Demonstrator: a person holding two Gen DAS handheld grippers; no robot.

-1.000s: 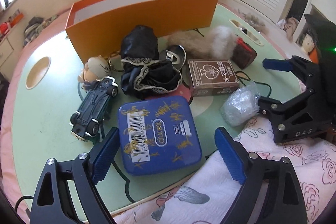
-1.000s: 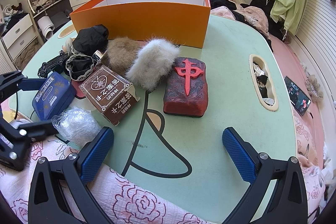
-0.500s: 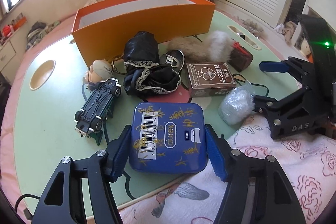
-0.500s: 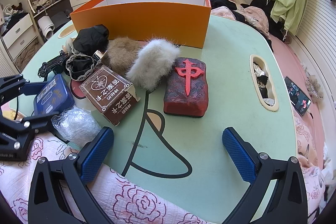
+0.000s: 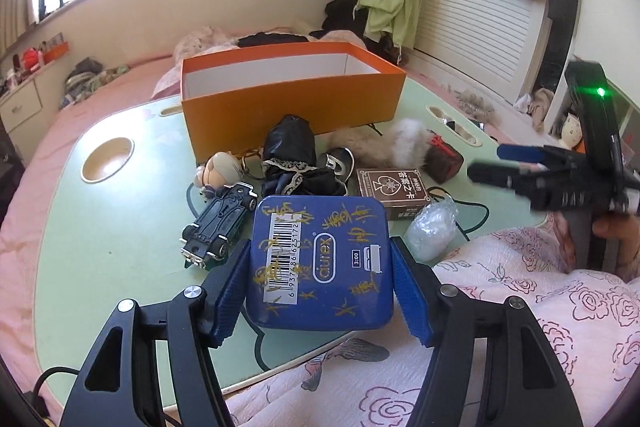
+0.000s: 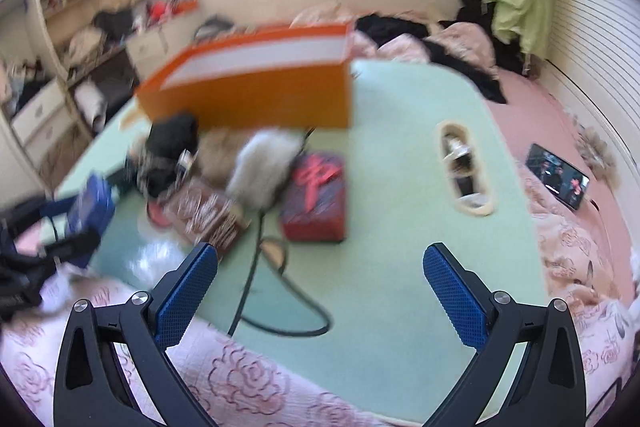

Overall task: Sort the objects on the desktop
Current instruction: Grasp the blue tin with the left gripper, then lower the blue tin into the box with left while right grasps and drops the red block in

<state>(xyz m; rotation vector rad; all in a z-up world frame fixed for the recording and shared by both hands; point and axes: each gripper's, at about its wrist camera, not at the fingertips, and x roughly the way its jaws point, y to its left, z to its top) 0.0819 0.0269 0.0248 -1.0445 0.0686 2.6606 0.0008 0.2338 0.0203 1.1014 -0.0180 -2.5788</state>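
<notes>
While my left hand-held gripper pinches the blue tin by its two sides, I hold it just above the desk. I can read "durex" and a barcode on its lid, with gold scribbles all over. My right hand-held gripper is spread wide with nothing in it. I see only white walls inside the orange box.

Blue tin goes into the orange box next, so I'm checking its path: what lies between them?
In the left wrist view, black lace-trimmed fabric lies between the blue tin, held by the left gripper, and the orange box.
</notes>
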